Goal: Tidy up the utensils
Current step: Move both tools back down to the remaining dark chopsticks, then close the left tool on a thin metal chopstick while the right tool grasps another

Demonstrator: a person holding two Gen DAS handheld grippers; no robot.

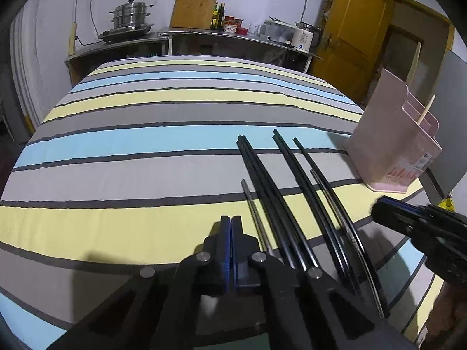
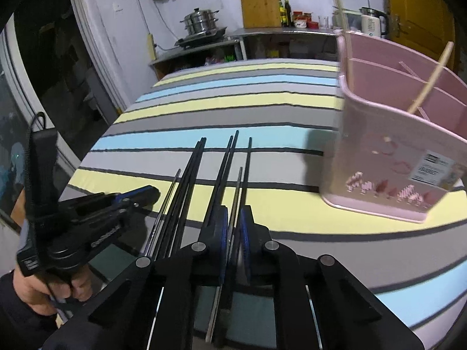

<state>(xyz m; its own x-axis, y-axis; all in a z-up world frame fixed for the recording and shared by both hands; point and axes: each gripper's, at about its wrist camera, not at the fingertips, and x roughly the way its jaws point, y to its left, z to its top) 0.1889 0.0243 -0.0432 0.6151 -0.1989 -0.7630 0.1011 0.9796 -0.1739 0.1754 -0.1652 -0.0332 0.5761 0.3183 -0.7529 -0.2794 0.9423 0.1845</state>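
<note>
Several chopsticks (image 2: 204,180), one apparently between right tool (image 2: 233,221)

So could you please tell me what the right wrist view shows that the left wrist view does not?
Only the right wrist view shows the right gripper closing around a thin metal chopstick, and the person's left hand. Only the left wrist view shows the left gripper with its fingers pressed together on nothing. Both share the black chopsticks, the pink plastic utensil holder holding pale wooden chopsticks, and the striped cloth.
</note>
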